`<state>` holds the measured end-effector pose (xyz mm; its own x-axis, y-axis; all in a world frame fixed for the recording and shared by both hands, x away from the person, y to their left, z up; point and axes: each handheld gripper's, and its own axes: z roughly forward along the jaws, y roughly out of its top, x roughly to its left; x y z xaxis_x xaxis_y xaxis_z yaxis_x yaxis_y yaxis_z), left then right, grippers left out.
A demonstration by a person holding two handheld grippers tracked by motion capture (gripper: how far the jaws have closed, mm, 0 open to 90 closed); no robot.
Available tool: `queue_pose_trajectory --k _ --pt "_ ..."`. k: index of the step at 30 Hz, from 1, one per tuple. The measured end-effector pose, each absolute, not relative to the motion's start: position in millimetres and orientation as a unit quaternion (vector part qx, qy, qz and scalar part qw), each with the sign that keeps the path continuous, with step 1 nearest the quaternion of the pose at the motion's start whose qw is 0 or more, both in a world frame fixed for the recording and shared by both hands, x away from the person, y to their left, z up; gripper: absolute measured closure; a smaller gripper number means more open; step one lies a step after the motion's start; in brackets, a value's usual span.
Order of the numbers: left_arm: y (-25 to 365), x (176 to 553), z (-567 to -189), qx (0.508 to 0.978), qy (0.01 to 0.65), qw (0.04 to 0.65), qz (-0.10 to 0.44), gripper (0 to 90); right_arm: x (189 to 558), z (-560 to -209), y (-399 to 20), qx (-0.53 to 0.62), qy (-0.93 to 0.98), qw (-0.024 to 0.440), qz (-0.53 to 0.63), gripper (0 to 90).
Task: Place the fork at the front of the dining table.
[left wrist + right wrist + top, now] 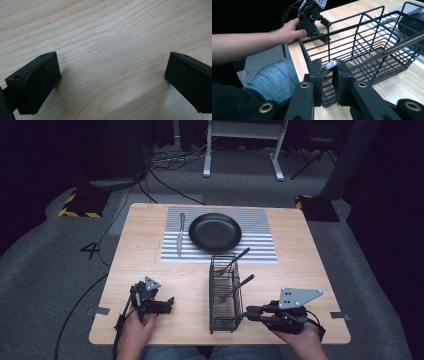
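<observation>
Looking down from the high view, I see the basket (225,292) standing between my grippers with two utensils leaning in it, a plate (215,232) and knife (179,234) on the mat (260,240) beyond. In the left gripper view the left gripper (112,77) gapes wide over bare table (105,32). In the right gripper view the right gripper (327,75) is nearly closed around a utensil handle (330,66) at the basket's near wall; I judge it thin, stiff, slick metal, best pinched squarely near its end.
</observation>
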<state>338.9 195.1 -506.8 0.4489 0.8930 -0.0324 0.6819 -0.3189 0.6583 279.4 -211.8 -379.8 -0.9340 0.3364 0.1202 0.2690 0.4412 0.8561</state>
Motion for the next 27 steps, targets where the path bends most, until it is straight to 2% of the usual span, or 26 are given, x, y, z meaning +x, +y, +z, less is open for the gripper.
queue_pose_trajectory --k 9,10,11,27 --pt "195 339 -507 0.794 0.496 0.307 0.172 0.2 280 -368 -203 0.169 0.842 0.052 0.51 80.9" --pt "195 339 -507 0.794 0.496 0.307 0.172 0.2 280 -366 -201 0.169 0.84 0.056 0.513 81.7" --pt "195 339 -507 0.794 0.496 0.307 0.172 0.2 281 -360 -197 0.163 0.838 0.073 0.516 86.4" --pt "195 339 -507 0.794 0.496 0.307 0.172 0.2 293 -312 -189 0.144 0.824 0.089 0.54 86.4"
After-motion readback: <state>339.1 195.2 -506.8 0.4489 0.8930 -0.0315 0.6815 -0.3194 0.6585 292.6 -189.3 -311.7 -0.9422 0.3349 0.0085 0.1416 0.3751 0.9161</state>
